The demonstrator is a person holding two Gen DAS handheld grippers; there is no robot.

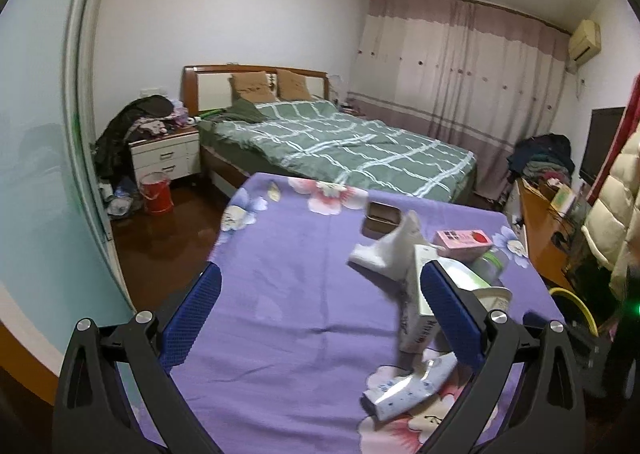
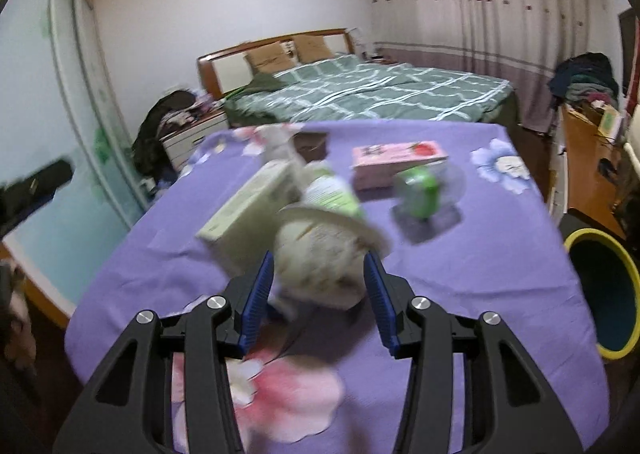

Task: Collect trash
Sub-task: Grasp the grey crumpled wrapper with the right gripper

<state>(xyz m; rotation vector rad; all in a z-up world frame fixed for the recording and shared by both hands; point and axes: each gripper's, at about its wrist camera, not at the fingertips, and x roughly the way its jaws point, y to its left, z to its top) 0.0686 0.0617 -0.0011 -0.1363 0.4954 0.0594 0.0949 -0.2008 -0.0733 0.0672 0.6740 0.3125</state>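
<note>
Mid-carry | right gripper (image 2: pixel 318 286) clamped on paper cup (image 2: pixel 320 258) | left gripper (image 1: pixel 320 314) spread, empty | could slip before bin (image 2: pixel 600 294) at three o'clock: thin-walled cup

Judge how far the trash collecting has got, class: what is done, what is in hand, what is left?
Done: nothing visibly; the part of the yellow-rimmed bin in view looks empty. In hand: the right gripper has its pads either side of a paper cup, apparently gripping it, while the left gripper is open. Left on the purple cloth: pink box, green bottle, pale carton, crumpled tissue, tube.
</note>
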